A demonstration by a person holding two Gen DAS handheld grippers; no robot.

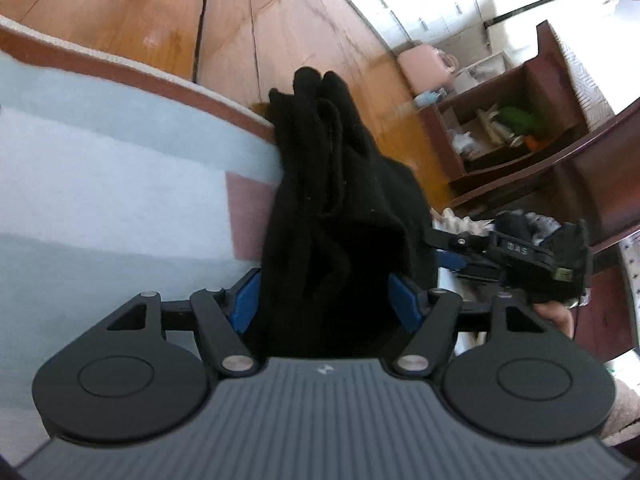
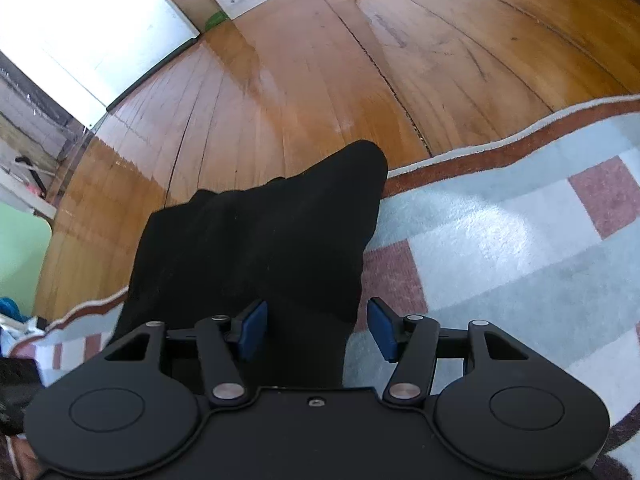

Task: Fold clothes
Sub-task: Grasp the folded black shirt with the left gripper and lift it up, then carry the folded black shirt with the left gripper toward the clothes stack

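Observation:
A black garment (image 1: pixel 340 208) hangs bunched from my left gripper (image 1: pixel 324 304), above the edge of the rug. Its folds fill the gap between the blue pads (image 1: pixel 244 304), and the gripper is shut on the bunch. In the right wrist view the same black garment (image 2: pixel 260 240) runs between the fingers of my right gripper (image 2: pixel 318 330), which is open. The cloth lies against the left pad (image 2: pixel 252 330) and stays clear of the right one. Seen from the left wrist, my right gripper (image 1: pixel 448 258) sits close beside the cloth on the right, held by a hand (image 1: pixel 556 316).
A pale blue rug (image 2: pixel 520 240) with pink squares and a red-brown border lies under both grippers, on a wooden floor (image 2: pixel 360 60). A dark wooden shelf unit (image 1: pixel 520 120) with small items stands at the right, a pink container (image 1: pixel 420 64) beyond it. White doors line the far wall.

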